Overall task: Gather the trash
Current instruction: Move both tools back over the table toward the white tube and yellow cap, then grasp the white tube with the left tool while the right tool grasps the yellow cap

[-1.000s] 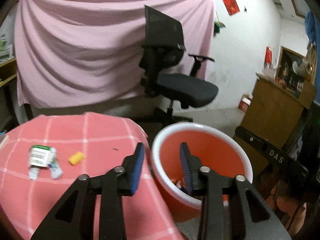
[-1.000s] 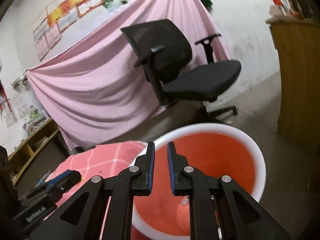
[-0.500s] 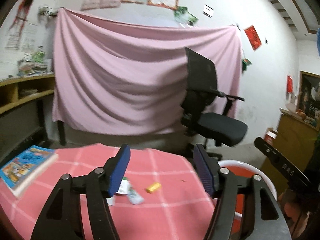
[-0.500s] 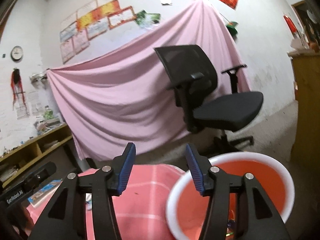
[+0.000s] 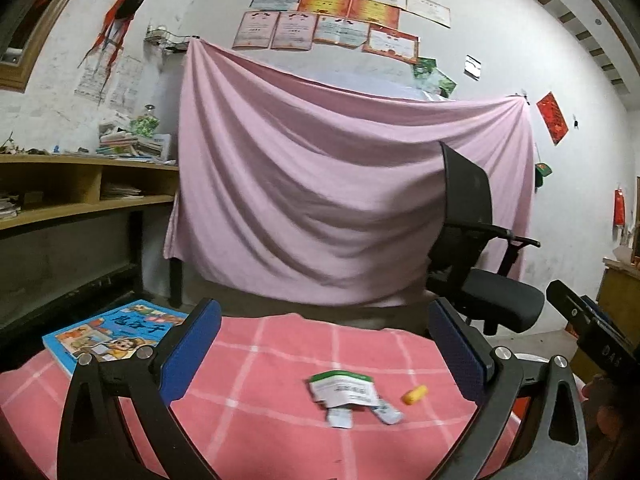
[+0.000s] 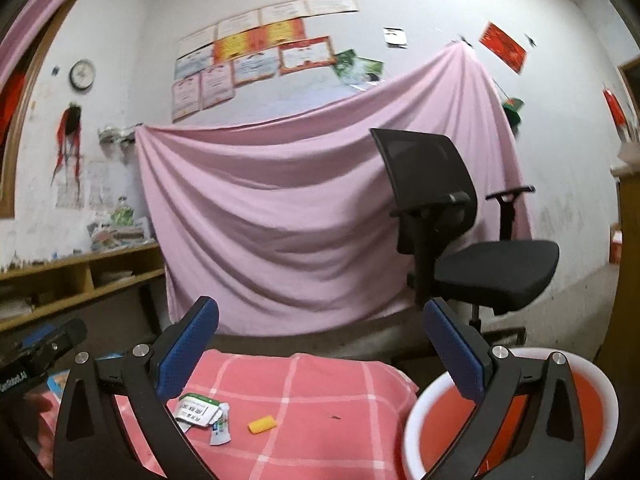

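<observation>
On the pink checked tablecloth (image 5: 280, 360) lie a torn white and green packet (image 5: 344, 390) with a small tube beside it, and a small yellow piece (image 5: 415, 394). The same packet (image 6: 198, 404) and yellow piece (image 6: 262, 425) show in the right wrist view. My left gripper (image 5: 326, 348) hangs above the table, jaws opening wide, nothing between them. My right gripper (image 6: 320, 350) is likewise opening and holds nothing. The orange bin with a white rim (image 6: 416, 408) stands at the table's right edge, beneath the right finger.
A blue picture book (image 5: 112, 330) lies at the table's left. A black office chair (image 6: 460, 240) stands behind the table before a pink hanging sheet (image 5: 320, 200). Wooden shelves (image 5: 80, 184) line the left wall. A wooden cabinet (image 5: 620, 292) is at the right.
Both grippers swung left and up from over the orange bin to face the table. Both sets of jaws went from nearly shut to wide apart.
</observation>
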The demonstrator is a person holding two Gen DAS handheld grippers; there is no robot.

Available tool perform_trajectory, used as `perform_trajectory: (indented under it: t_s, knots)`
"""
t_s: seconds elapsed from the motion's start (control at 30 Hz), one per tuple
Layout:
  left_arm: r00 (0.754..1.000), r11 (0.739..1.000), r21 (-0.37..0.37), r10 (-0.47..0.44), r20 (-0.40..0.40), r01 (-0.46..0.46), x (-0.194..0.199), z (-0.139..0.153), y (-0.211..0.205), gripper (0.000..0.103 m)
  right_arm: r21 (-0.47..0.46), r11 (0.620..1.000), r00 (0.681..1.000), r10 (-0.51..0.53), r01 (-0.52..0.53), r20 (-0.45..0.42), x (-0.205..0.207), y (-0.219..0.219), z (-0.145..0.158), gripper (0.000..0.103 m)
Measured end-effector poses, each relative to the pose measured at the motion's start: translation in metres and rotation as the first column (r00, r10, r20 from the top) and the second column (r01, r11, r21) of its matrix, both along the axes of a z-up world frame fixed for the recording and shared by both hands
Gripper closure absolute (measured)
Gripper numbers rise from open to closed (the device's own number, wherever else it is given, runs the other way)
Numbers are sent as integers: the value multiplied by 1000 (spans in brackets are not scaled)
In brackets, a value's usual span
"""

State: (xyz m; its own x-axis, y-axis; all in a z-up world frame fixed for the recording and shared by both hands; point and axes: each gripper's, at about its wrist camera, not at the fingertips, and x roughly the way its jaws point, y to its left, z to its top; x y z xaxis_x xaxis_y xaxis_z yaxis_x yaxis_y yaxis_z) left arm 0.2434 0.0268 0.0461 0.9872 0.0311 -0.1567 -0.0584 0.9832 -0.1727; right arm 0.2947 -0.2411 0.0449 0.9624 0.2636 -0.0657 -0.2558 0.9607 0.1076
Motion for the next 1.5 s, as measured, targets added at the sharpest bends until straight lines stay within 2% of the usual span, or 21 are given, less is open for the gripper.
perform_trajectory:
  t_s: [0.2, 0.4, 0.5, 0.6, 0.73, 0.83, 0.93, 1.03, 1.13, 1.2, 1.23, 1.33, 1.37, 1.43, 1.5]
  knots:
    - [999, 1000, 10, 17, -51, -16, 12, -5, 16, 2, -110, 994, 1000, -4, 5, 11, 5, 28, -9, 0]
    - [997, 1000, -8, 21, -78, -22, 20, -14, 34, 2, -154, 988, 1000, 7, -4, 18, 5, 42, -17, 0]
    - [994, 1000, -13, 8, -111, -10, 26, -18, 37, 2, -177, 984, 1000, 10, -12, -17, 13, 46, -22, 0]
    - [983, 1000, -13, -18, -185, 16, 37, -26, 36, 2, -194, 981, 997, 1, -16, -74, 24, 49, -27, 0]
    - [944, 998, 14, -61, -323, 69, 55, -42, 26, 3, -194, 980, 983, 4, -40, -183, 42, 50, -34, 0]
    - [932, 996, 11, -74, -356, 83, 60, -46, 20, 3, -201, 978, 967, 7, -60, -256, 53, 52, -41, 0]
    - [916, 994, 1, -99, -389, 107, 63, -49, 18, 4, -208, 972, 937, 32, -111, -348, 65, 56, -50, 1]
    - [887, 988, -12, -141, -440, 151, 71, -54, 13, 16, -209, 963, 902, 65, -168, -428, 74, 62, -58, 4]
    - [851, 981, -36, -183, -493, 190, 80, -61, 8, 19, -220, 954, 862, 69, -205, -502, 82, 69, -67, 7]
    - [831, 977, -54, -204, -517, 206, 84, -64, 6, 24, -228, 947, 834, 68, -227, -547, 86, 73, -73, 15]
    - [822, 975, -63, -215, -528, 214, 86, -66, 5, 31, -231, 942, 820, 70, -241, -568, 87, 75, -76, 19]
    - [788, 967, -84, -244, -565, 239, 93, -72, 1, 42, -247, 933, 802, 69, -263, -593, 88, 80, -81, 21]
    - [776, 965, -89, -251, -578, 247, 95, -74, 0, 45, -252, 929, 799, 72, -272, -597, 88, 81, -82, 25]
    - [758, 961, -89, -263, -597, 263, 99, -76, -3, 45, -256, 924, 791, 76, -285, -607, 88, 83, -83, 30]
    - [746, 958, -73, -262, -612, 277, 102, -77, -8, 45, -244, 925, 781, 82, -291, -619, 91, 82, -85, 30]
